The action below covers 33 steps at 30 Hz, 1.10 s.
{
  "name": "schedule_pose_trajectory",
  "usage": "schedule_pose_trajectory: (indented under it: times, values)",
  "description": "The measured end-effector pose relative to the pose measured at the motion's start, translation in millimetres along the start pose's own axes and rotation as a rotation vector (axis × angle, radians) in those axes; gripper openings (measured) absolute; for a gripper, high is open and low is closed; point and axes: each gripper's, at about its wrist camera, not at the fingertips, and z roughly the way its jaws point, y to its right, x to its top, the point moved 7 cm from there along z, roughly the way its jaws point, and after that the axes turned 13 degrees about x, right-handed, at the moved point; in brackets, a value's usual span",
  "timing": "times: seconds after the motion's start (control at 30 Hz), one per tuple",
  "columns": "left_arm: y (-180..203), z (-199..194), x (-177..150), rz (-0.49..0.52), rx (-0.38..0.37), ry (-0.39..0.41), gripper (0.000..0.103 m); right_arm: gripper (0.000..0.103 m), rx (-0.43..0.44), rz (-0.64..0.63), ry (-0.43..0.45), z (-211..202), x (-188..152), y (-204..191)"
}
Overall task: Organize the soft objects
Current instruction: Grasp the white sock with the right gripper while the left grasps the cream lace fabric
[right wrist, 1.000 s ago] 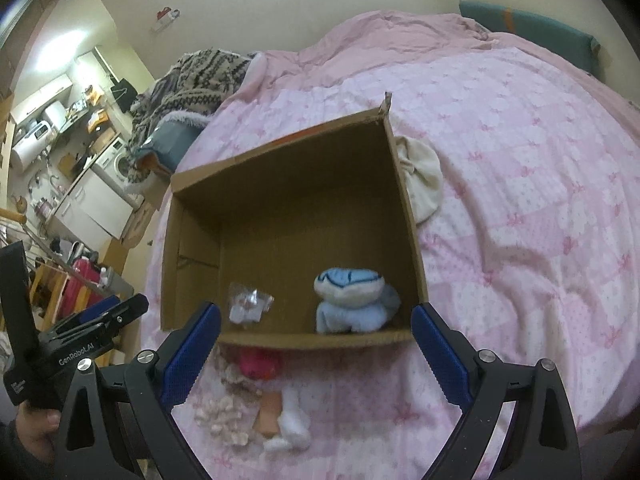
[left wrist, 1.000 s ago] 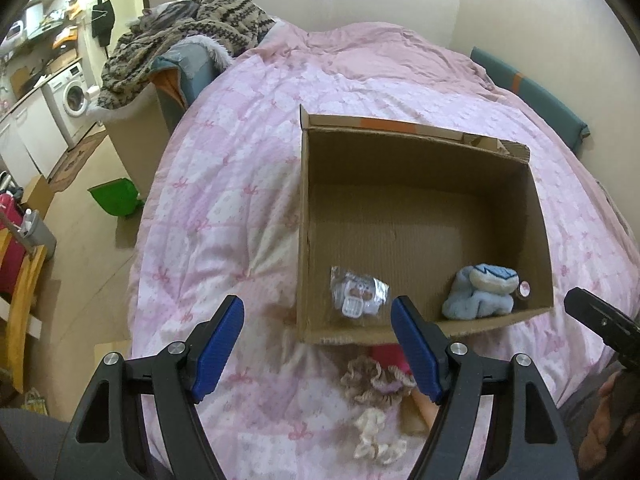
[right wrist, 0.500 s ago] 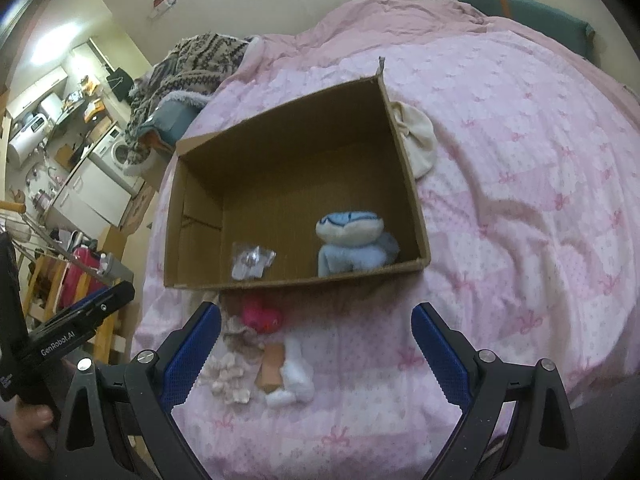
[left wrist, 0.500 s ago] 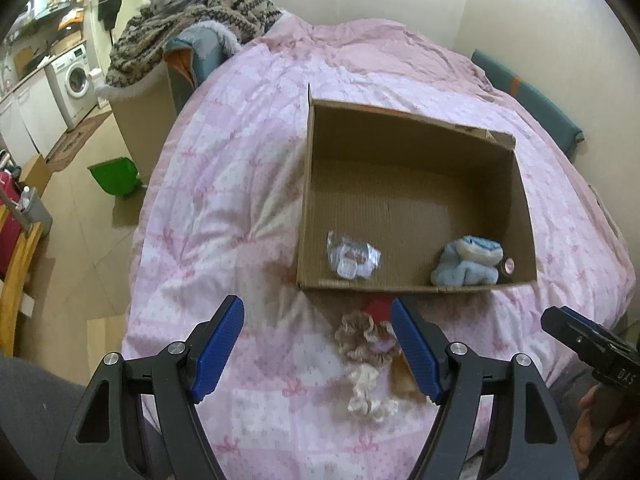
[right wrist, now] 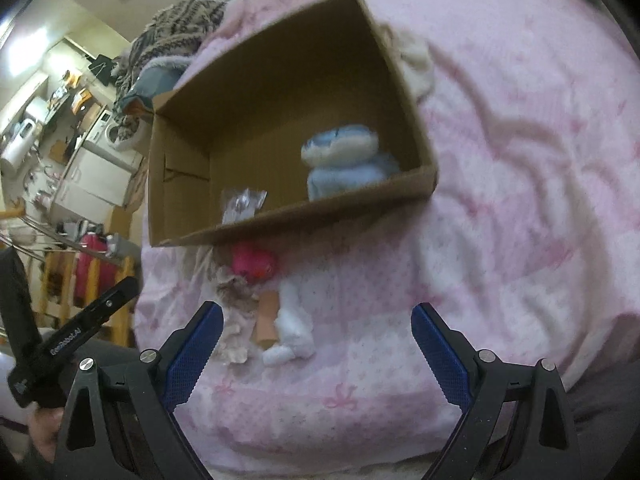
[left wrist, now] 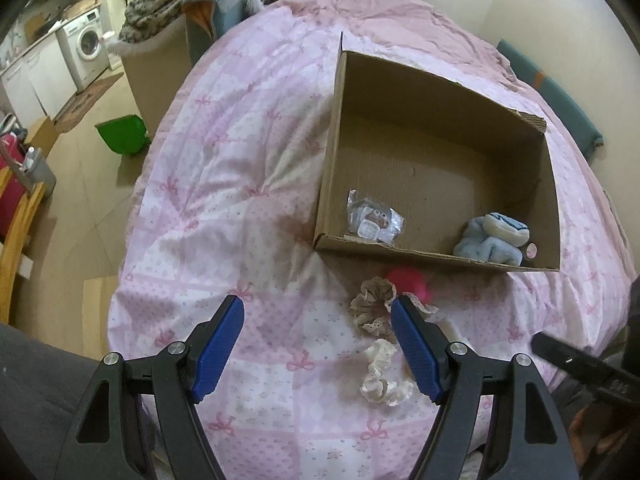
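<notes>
Both grippers, left gripper (left wrist: 318, 344) and right gripper (right wrist: 318, 350), hung wide apart and empty; blue plush toy (left wrist: 492, 240) and little bag (left wrist: 374, 222) already in cardboard box (left wrist: 436, 92), pink toy (left wrist: 408, 278) and frilly scrunchies (left wrist: 374, 306) left on bed (left wrist: 224, 184) just outside.

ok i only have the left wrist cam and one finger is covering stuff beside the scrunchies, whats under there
Observer: A white soft piece and a tan tube-like piece lie side by side, right next to the scrunchies.
Operator: what about the other side, carrying anything
Observer: No. The right gripper is open and empty, above the pink quilt.
Operator: anything hidden further back
Observer: Yes, a cream cloth lies on the quilt just outside the cardboard box, by its far right corner.
</notes>
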Motion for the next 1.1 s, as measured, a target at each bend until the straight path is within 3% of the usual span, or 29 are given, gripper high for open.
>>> schedule_pose_trajectory:
  times: [0.1, 0.27, 0.33, 0.4, 0.47, 0.57, 0.83, 0.97, 1.1]
  values:
    - [1.9, 3.0, -1.7, 0.003, -0.004, -0.017, 0.074, 0.085, 0.011, 0.020, -0.078, 18.9, -8.0, 1.7]
    - [2.4, 7.8, -3.4, -0.004, -0.012, -0.042, 0.074, 0.084, -0.051, -0.049, -0.197, 51.9, -21.2, -5.8]
    - [1.9, 8.3, -3.5, -0.006, -0.013, -0.043, 0.074, 0.077, -0.082, -0.102, -0.224, 61.7, -24.9, -10.8]
    - [1.5, 9.2, -3.8, -0.006, -0.012, -0.047, 0.074, 0.058, -0.085, -0.118, -0.233, 69.1, -25.3, -13.0]
    - [0.6, 12.8, -5.1, -0.013, -0.016, -0.067, 0.074, 0.052, -0.078, -0.101, -0.245, 74.6, -26.0, -10.0]
    - [0.3, 18.1, -8.7, -0.018, -0.017, -0.094, 0.074, 0.028, -0.045, -0.057, -0.264, 77.4, -29.0, -4.8]
    - [2.5, 22.5, -11.4, -0.018, -0.022, -0.113, 0.074, 0.026, -0.010, -0.079, -0.143, 46.3, -17.0, -14.2]
    - [7.0, 27.3, -17.1, -0.003, -0.034, -0.138, 0.074, 0.026, -0.010, -0.101, -0.040, 23.3, -6.1, -20.4]
    - [20.8, 38.0, -28.9, 0.032, -0.064, -0.200, 0.074, 0.026, -0.006, -0.094, -0.038, 22.3, -4.6, -20.4]
